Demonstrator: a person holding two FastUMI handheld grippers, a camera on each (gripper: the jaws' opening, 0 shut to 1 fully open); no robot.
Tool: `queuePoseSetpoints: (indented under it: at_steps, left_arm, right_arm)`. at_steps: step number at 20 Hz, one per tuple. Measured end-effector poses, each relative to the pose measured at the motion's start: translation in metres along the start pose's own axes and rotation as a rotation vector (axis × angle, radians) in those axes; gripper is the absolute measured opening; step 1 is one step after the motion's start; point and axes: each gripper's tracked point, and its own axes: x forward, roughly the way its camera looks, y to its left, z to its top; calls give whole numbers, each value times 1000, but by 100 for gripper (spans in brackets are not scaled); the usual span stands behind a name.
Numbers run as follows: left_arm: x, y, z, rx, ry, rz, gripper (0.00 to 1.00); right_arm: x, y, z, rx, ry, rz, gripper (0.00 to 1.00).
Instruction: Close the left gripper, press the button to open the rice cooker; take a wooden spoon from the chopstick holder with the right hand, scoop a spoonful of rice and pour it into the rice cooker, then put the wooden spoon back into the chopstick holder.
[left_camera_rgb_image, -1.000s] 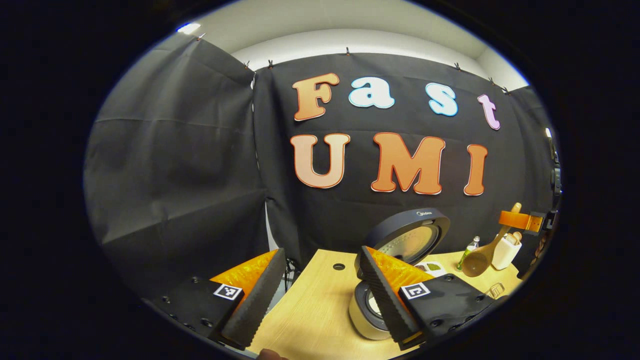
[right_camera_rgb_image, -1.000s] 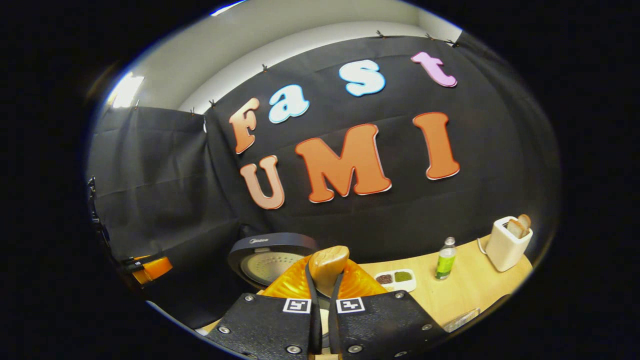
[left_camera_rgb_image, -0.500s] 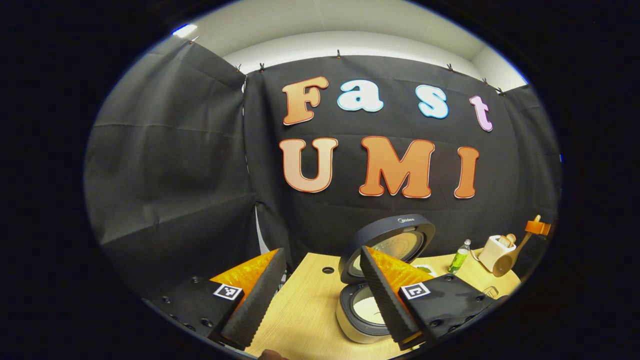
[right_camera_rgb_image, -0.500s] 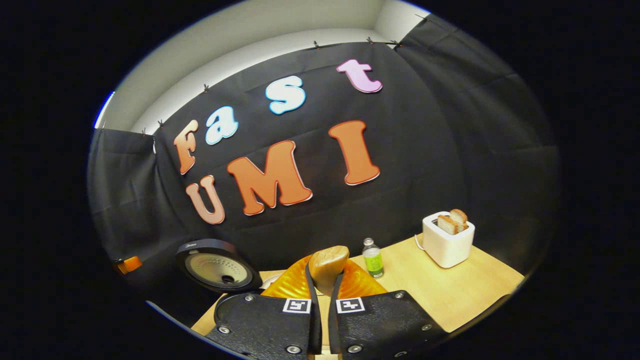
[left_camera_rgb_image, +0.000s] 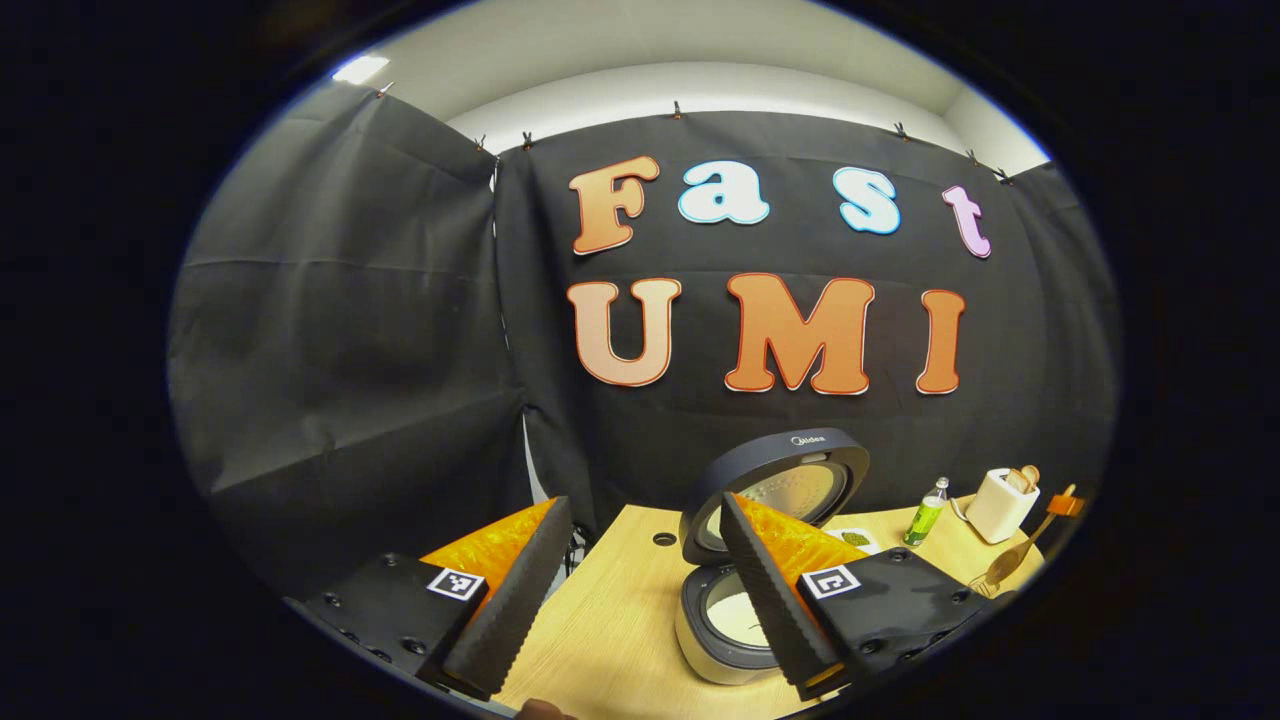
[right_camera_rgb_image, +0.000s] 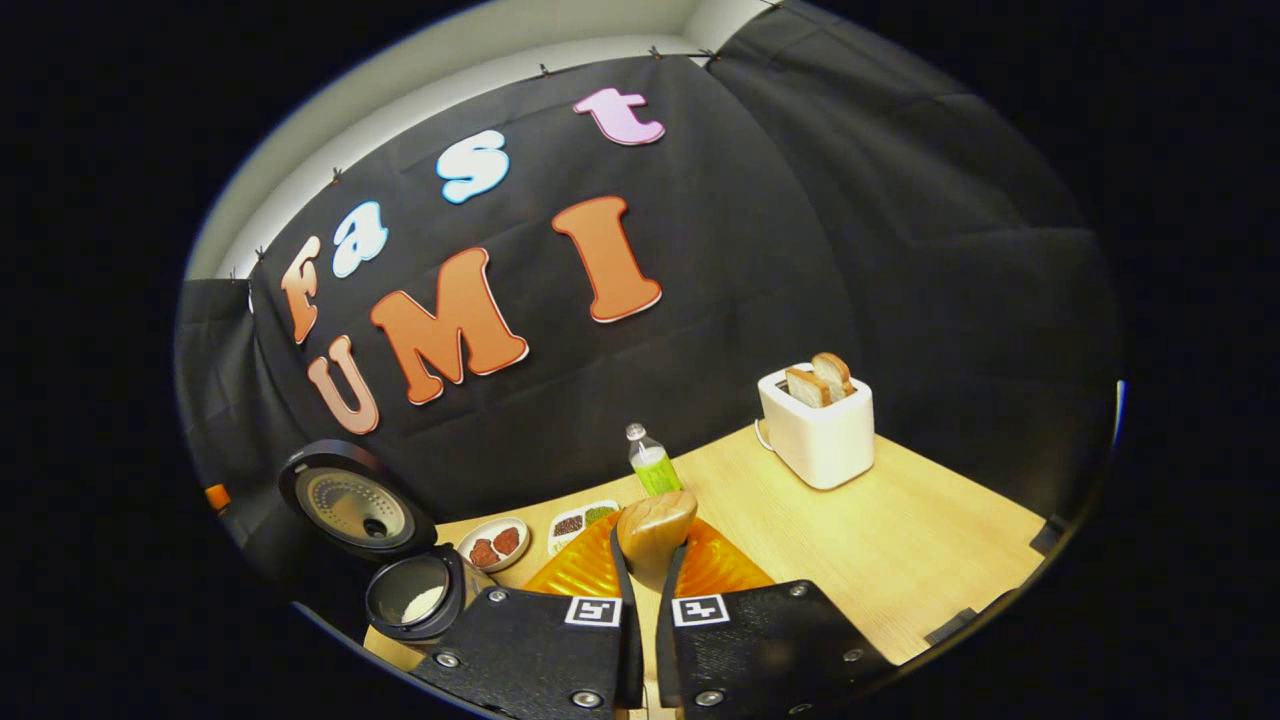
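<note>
The rice cooker (left_camera_rgb_image: 730, 625) stands on the table with its dark lid (left_camera_rgb_image: 775, 485) swung up; some white rice lies in its pot (right_camera_rgb_image: 418, 603). My left gripper (left_camera_rgb_image: 640, 590) is open and empty, its fingers framing the cooker from the near left. My right gripper (right_camera_rgb_image: 648, 548) is shut on the wooden spoon's handle (right_camera_rgb_image: 655, 525), whose rounded end sticks up between the fingers. In the left gripper view the wooden spoon (left_camera_rgb_image: 1008, 565) hangs bowl-down low over the table's far right end, below the right gripper (left_camera_rgb_image: 1065, 503).
A white toaster (right_camera_rgb_image: 820, 430) with bread stands at the back of the wooden table (right_camera_rgb_image: 900, 540). A green bottle (right_camera_rgb_image: 650, 465), a round dish (right_camera_rgb_image: 495, 545) and a rectangular dish (right_camera_rgb_image: 585, 520) of grains sit between it and the cooker.
My right gripper has swung right, away from the cooker, and dropped lower with the spoon in it. The left gripper has stayed open and nearly still.
</note>
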Motion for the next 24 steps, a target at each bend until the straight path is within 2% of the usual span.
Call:
queuePoseSetpoints:
  at_steps: [5, 6, 7, 13, 17, 20, 22, 24]
  left_arm:
    - [-7, -7, 2, 7, 0, 16, 97]
    - [-8, -7, 3, 14, 1, 22, 97]
    - [-8, -7, 3, 18, 0, 29, 98]
    - [-11, -18, 1, 4, 22, 31, 97]
    - [-10, -29, 3, 10, 16, 33, 97]
    - [-10, -41, 3, -2, 15, 19, 97]
    - [-9, -47, 5, -6, 12, 18, 99]
    - [-12, -51, 7, -6, 10, 23, 97]
  right_arm:
    - [23, -22, -44, 37, 97, -1, 5]
    - [26, -25, -51, 57, 115, 2, 9]
    - [29, -28, -59, 70, 126, 3, 4]
    - [40, -39, -76, 145, 155, 24, 5]
    - [42, -50, -76, 185, 176, 47, 14]
    - [43, -68, -73, 195, 184, 14, 21]
    - [43, -85, -73, 155, 197, -30, 25]
    - [40, -95, -64, 118, 205, -57, 38]
